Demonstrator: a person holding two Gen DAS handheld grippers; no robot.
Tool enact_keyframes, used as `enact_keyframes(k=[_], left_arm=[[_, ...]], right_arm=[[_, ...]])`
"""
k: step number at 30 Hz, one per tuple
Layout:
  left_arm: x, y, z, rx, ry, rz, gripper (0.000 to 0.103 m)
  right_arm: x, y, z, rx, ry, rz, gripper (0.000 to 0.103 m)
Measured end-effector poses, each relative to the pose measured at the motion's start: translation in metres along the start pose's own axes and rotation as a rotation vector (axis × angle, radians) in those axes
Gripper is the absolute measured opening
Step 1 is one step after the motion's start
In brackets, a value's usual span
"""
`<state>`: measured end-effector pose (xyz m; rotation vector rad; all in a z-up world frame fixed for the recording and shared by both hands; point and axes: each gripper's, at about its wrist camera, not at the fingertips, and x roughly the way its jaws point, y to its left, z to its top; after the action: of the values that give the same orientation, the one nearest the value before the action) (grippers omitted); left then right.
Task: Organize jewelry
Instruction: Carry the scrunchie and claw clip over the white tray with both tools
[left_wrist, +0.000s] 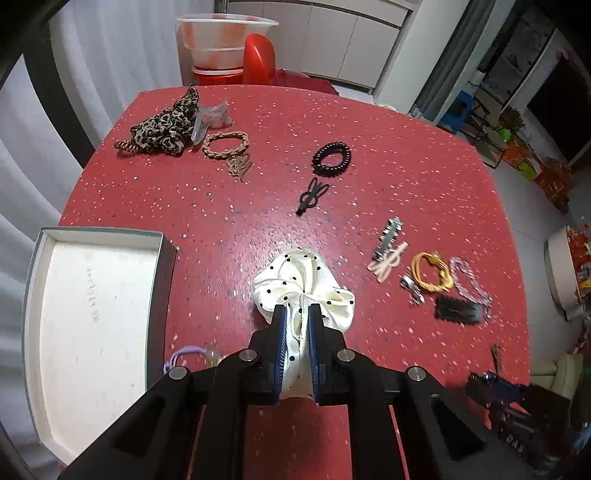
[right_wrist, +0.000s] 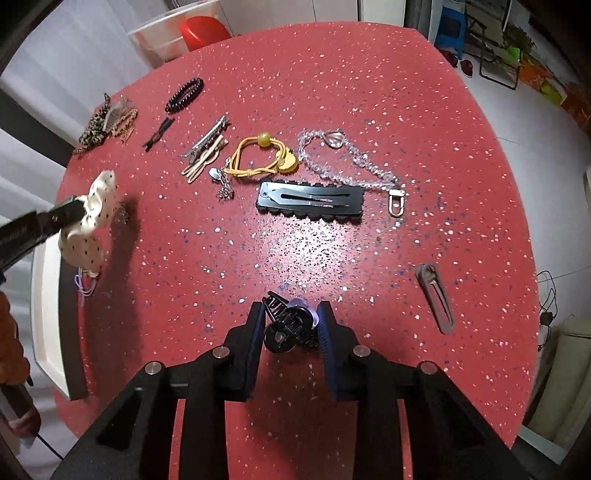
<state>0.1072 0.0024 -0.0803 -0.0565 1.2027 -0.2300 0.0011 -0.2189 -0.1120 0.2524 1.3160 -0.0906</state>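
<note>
Left claw (left_wrist: 296, 314): closed on the cream polka-dot scrunchie (left_wrist: 303, 284), fabric bunched between both fingers; the scrunchie looks lifted off the red table (left_wrist: 258, 166), just right of the open white box (left_wrist: 92, 314).

Right claw (right_wrist: 291, 314): fingers part-open around a small black clip (right_wrist: 286, 326) with a pale purple piece; whether they press it firmly cannot be told.

Unsorted on the table: leopard scrunchie (left_wrist: 162, 127), tan braided band (left_wrist: 225, 146), black coil tie (left_wrist: 331, 160), yellow band (right_wrist: 262, 158), black snap clip (right_wrist: 310, 203), bead chain (right_wrist: 343, 162), brown clip (right_wrist: 436, 297), purple tie (left_wrist: 184, 356) beside the box.

Risks:
- Slippery satin may slide from the fingers before it is over the box.
- A trailing fold may catch the box wall or drag the purple tie.
- The clip, gripped off-centre, may twist or spring out.
</note>
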Motion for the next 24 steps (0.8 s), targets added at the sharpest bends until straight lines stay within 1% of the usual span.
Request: enact_keyframes(k=[6,15,24], left_arm=[[-0.022,0.005,-0.016,-0.007,0.007,-0.027,0.013],[-0.055,0.021,-0.036,-0.026,0.003,-0.045,0.013],[-0.085,0.049,-0.055,-0.061,-0.017,-0.044,0.013]], right_arm=[[-0.015,0.004,-0.007,0.006,-0.001,0.0,0.031],[-0.037,0.014,-0.013,0.011,-0.008,0.006,0.031],[-0.055,0.043,-0.016,-0.021,-0.019,0.02,0.031]])
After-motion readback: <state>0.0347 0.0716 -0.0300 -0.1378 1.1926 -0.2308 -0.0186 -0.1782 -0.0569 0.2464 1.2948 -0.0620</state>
